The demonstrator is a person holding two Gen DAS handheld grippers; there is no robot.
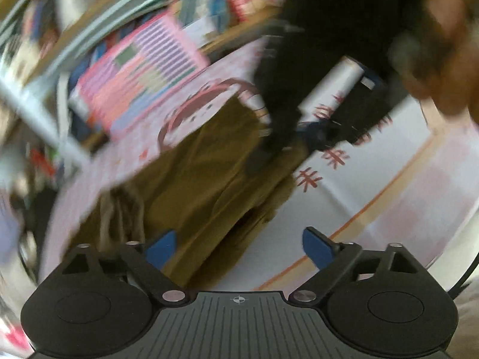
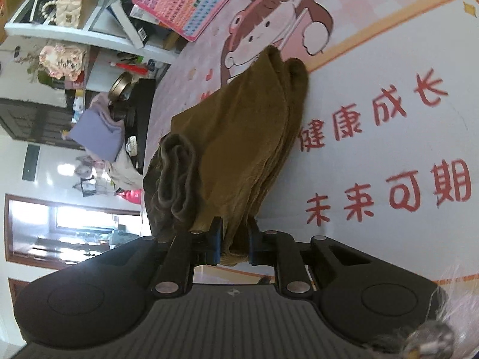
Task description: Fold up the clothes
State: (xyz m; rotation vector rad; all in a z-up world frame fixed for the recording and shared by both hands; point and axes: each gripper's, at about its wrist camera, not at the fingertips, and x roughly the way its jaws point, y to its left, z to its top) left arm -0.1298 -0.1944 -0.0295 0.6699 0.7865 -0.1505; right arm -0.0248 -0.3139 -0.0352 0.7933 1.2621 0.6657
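1. The brown garment (image 2: 239, 137) lies folded in layers on the pink cartoon mat (image 2: 389, 45), running from the centre of the right wrist frame down to its lower middle.
2. The right gripper (image 2: 235, 239) is clenched on the garment's near edge, cloth pinched between its blue pads (image 2: 216, 245).
3. The left gripper (image 1: 239, 246) stands released at the bottom of its blurred frame, above the garment's edge, nothing between its pads.
4. A pink chart board (image 2: 191, 3) sits at upper left.
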